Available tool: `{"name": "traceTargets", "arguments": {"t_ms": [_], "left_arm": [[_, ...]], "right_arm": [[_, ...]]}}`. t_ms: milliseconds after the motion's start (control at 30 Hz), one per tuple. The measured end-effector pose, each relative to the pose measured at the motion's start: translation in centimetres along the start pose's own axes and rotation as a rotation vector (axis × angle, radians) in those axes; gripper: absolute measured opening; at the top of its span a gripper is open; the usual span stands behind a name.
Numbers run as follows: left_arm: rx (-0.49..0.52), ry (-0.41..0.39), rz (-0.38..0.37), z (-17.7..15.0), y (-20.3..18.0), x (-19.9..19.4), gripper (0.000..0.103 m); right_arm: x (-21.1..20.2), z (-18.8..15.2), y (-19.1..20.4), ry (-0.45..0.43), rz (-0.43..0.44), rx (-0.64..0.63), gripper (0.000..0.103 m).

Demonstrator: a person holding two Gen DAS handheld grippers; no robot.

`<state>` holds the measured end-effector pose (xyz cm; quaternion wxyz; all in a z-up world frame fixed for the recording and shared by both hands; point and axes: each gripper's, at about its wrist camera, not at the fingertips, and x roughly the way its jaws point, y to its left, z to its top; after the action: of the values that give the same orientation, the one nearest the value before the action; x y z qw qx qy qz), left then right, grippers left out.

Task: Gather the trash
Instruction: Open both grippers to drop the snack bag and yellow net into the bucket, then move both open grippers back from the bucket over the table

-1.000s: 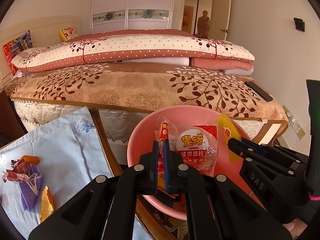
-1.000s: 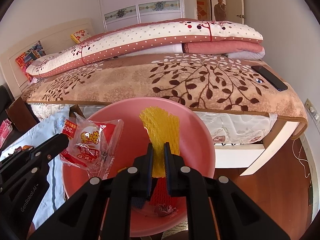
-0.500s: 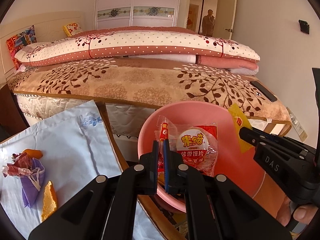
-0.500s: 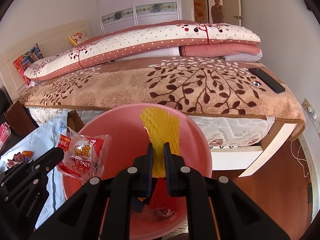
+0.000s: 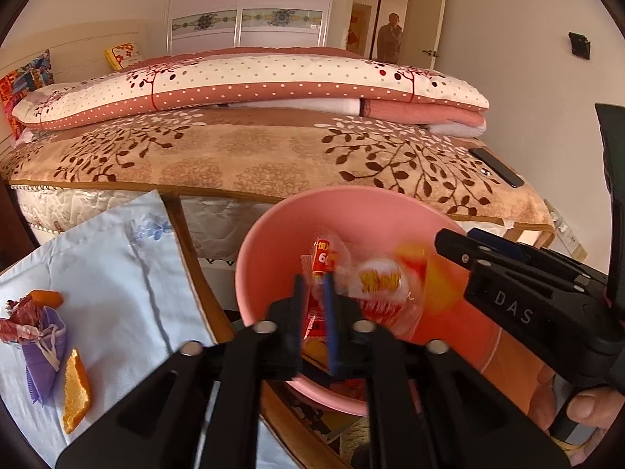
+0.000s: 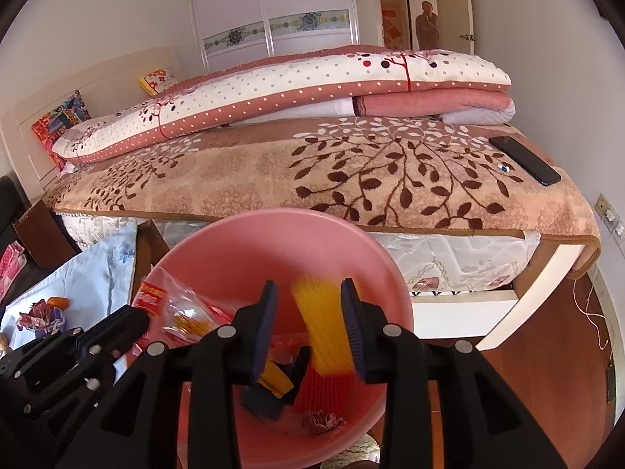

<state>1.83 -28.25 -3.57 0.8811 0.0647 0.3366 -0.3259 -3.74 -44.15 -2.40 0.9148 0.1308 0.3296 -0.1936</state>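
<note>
My left gripper [image 5: 314,305] has its jaws partly apart; they have just been opening. A clear snack wrapper [image 5: 375,285] with red print sits between and beyond the fingers, blurred, over the pink basin [image 5: 273,234]. I cannot tell whether a pad touches it.

My right gripper [image 6: 310,322] also stands partly open, jaws just parted. A strip of yellow foam net [image 6: 318,320] lies in the gap, blurred, close to the right-hand pad; contact cannot be confirmed. It hangs above the basin [image 6: 351,242].

Basin contents, seen from the right wrist: red foam net [image 6: 324,389], a dark blue net piece [image 6: 261,402], a yellow scrap [image 6: 275,381], and a crumpled wrapper [image 6: 322,420] at the bottom. The snack wrapper [image 6: 183,312] shows at the basin's left rim, beside the left gripper's body.

Left of the basin, the tabletop [image 5: 117,273] carries a pale blue cloth. On it lie a purple cupcake liner [image 5: 41,359], crumpled red paper [image 5: 19,322] touching the liner, and two orange peels: one [image 5: 76,391] just beside the liner, the other [image 5: 47,297] beyond it.

Behind the basin stands a bed [image 6: 273,168] with a leaf-print blanket, folded quilts [image 6: 312,90] on top and a phone [image 6: 525,160] near its right corner. A person [image 6: 427,31] stands in the far doorway.
</note>
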Motion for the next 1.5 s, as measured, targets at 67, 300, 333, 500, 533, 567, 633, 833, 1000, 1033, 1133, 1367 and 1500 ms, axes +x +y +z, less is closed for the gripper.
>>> {"name": "traceTargets", "arguments": {"t_ms": [67, 300, 333, 500, 533, 567, 633, 833, 1000, 1033, 1133, 1367, 1500], "left_arm": [[-0.003, -0.002, -0.002, 0.0, 0.0, 0.0, 0.034], [-0.009, -0.018, -0.007, 0.3, 0.1, -0.8, 0.038], [-0.009, -0.022, -0.009, 0.3, 0.1, -0.9, 0.038], [-0.011, -0.045, -0.007, 0.6, 0.1, -1.9, 0.038], [-0.012, -0.051, -0.007, 0.7, 0.1, -2.2, 0.038], [-0.013, -0.057, -0.007, 0.7, 0.1, -2.4, 0.038], [-0.017, -0.068, -0.008, 0.9, 0.2, -3.0, 0.038], [-0.021, -0.099, -0.015, 1.0, 0.4, -4.7, 0.038], [-0.023, -0.122, -0.017, 1.0, 0.5, -6.1, 0.038], [-0.024, -0.126, -0.016, 1.0, 0.5, -6.4, 0.038], [-0.027, -0.138, -0.014, 0.9, 0.8, -7.1, 0.038], [-0.035, -0.157, 0.015, 0.3, 1.9, -8.8, 0.038], [-0.045, -0.149, 0.049, -0.4, 3.0, -9.5, 0.038]], "right_arm": [[-0.2, 0.0, 0.2, -0.007, -0.001, -0.013, 0.034], [-1.6, -0.1, 0.1, -0.027, 0.026, -0.003, 0.035], [-1.9, -0.1, 0.1, -0.033, 0.031, -0.004, 0.036], [-3.5, -0.3, 0.5, -0.065, 0.037, -0.011, 0.046], [-3.8, -0.3, 0.6, -0.069, 0.04, -0.012, 0.046], [-4.1, -0.3, 0.6, -0.075, 0.043, -0.009, 0.046], [-4.8, -0.5, 0.7, -0.082, 0.05, -0.005, 0.046], [-6.8, -1.0, 1.0, -0.109, 0.061, 0.001, 0.046], [-7.7, -1.6, 1.4, -0.11, 0.065, -0.002, 0.046], [-7.8, -1.7, 1.5, -0.11, 0.066, -0.005, 0.046], [-8.1, -1.9, 2.0, -0.109, 0.072, -0.01, 0.046], [-8.4, -2.3, 3.5, -0.107, 0.1, -0.026, 0.046], [-8.4, -2.8, 5.0, -0.099, 0.132, -0.039, 0.046]]}}
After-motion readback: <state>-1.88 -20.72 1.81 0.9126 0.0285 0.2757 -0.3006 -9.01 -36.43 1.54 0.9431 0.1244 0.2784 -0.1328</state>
